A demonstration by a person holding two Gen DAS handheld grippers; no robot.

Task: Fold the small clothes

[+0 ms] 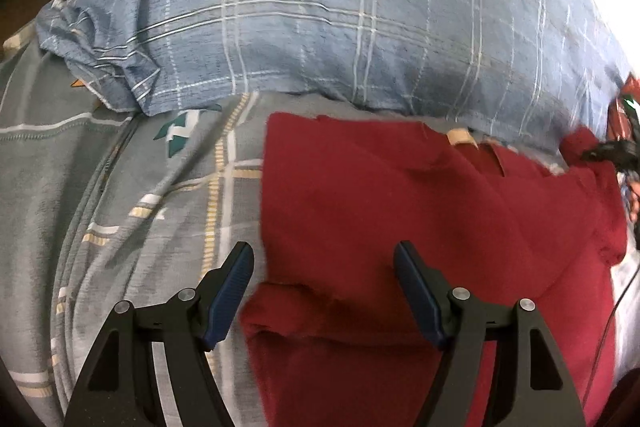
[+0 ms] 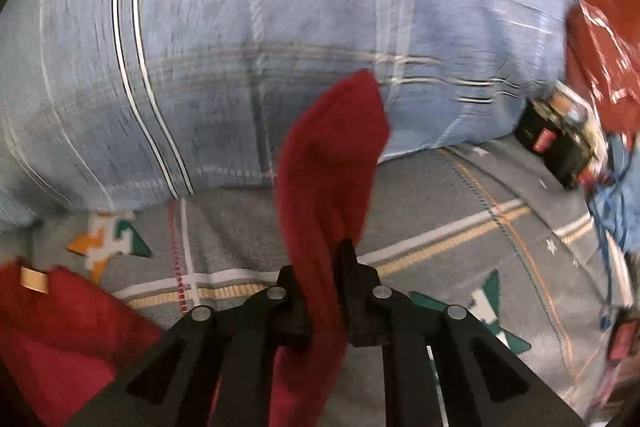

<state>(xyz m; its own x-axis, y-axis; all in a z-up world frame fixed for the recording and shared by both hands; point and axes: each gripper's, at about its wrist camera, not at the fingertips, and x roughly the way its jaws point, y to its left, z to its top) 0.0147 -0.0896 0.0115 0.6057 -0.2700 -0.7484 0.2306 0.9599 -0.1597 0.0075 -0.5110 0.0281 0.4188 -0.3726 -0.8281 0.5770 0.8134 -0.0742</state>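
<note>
Red garment point(image 1: 420, 227) beneath wide left fingers point(image 1: 240, 279), corner pinched between right fingers point(image 2: 352, 283)

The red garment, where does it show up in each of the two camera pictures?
Left wrist view: the red garment fills the lower right, lying on the grey bedsheet, under the open left tool.
Right wrist view: a strip of it rises at centre, pinched in the shut right tool; its body sits at lower left.
Shared landmark: the blue plaid pillow behind it.
</note>
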